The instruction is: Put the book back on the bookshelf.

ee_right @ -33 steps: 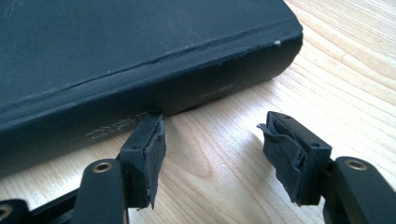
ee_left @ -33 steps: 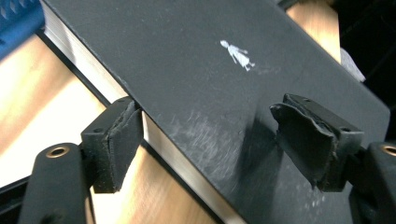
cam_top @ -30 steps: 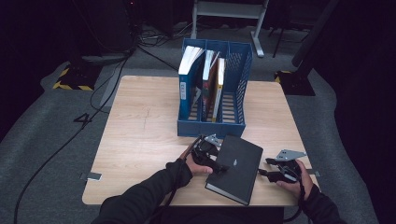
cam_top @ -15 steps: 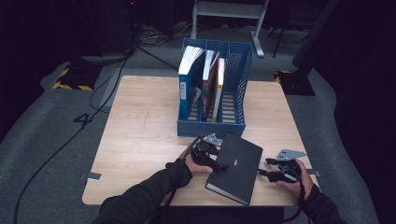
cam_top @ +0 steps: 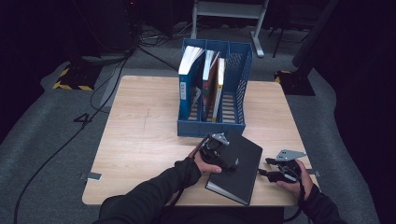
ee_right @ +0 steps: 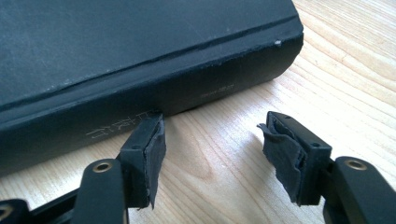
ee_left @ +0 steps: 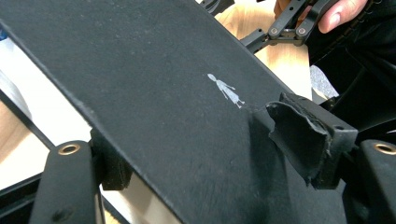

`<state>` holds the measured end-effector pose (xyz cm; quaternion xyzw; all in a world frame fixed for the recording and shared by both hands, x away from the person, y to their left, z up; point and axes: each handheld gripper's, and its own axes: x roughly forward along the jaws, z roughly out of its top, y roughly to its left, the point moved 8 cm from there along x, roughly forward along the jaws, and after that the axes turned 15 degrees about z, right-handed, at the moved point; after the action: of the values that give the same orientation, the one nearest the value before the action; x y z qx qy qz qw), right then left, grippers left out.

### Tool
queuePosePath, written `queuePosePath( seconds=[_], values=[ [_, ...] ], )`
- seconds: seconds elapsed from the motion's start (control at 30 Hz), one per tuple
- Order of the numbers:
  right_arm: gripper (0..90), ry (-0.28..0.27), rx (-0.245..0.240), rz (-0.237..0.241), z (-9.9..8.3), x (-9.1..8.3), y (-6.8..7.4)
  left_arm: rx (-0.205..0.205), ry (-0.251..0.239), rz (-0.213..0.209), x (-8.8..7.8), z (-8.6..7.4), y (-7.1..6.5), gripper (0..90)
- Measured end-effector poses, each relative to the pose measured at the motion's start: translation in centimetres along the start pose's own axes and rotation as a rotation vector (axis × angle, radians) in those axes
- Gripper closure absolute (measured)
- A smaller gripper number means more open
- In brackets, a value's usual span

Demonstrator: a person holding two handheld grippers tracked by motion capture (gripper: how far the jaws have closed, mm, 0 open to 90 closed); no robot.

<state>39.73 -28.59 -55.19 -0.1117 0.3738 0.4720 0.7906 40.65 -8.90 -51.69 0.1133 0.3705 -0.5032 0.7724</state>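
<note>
A thick black hardcover book (cam_top: 240, 170) lies near the table's front edge, tilted, with its left side lifted. My left gripper (cam_top: 228, 158) is shut on that left edge. In the left gripper view one pad (ee_left: 303, 137) presses on the cover (ee_left: 163, 93) beside a small white figure, and the other jaw sits under the white pages. My right gripper (cam_top: 263, 167) stands open at the book's right side, low over the wood. In the right gripper view my right gripper (ee_right: 210, 149) faces the book's spine (ee_right: 140, 100), and its left pad (ee_right: 149, 154) is close to the spine.
A blue three-slot file rack (cam_top: 212, 127) stands at the table's middle, just behind the black book. A blue-spined book (cam_top: 187, 81) and two thinner books (cam_top: 214, 84) stand in its left and middle slots. Bare wooden table (cam_top: 135, 135) stretches to the left.
</note>
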Motion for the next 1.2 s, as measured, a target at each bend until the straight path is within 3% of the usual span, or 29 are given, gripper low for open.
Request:
queuePosePath(
  seconds=[0.3, 0.57, 0.7, 0.83, 1.2],
  values=[
    [40.1, 0.001, -0.007, 0.009, 0.0, 0.0, 0.2, -0.024, -0.004, -0.039, -1.3, -0.2, 0.4, 39.7],
    [39.9, 0.003, -0.018, 0.024, 0.1, 0.3, 0.6, 0.0, -0.075, -0.047, -2.5, 0.0, -0.7, 50.8],
    [39.0, 0.0, -0.02, 0.029, 0.2, 0.4, 0.7, 0.036, -0.122, -0.021, -3.0, 0.1, -1.2, 54.0],
    [38.9, -0.005, -0.019, 0.029, 0.2, 0.5, 0.7, 0.039, -0.14, -0.019, -3.1, -0.2, -1.3, 54.4],
    [39.9, -0.041, 0.005, 0.035, 0.7, 0.8, 0.0, 0.125, -0.198, 0.029, -4.1, -0.4, -2.2, 54.3]
  ],
)
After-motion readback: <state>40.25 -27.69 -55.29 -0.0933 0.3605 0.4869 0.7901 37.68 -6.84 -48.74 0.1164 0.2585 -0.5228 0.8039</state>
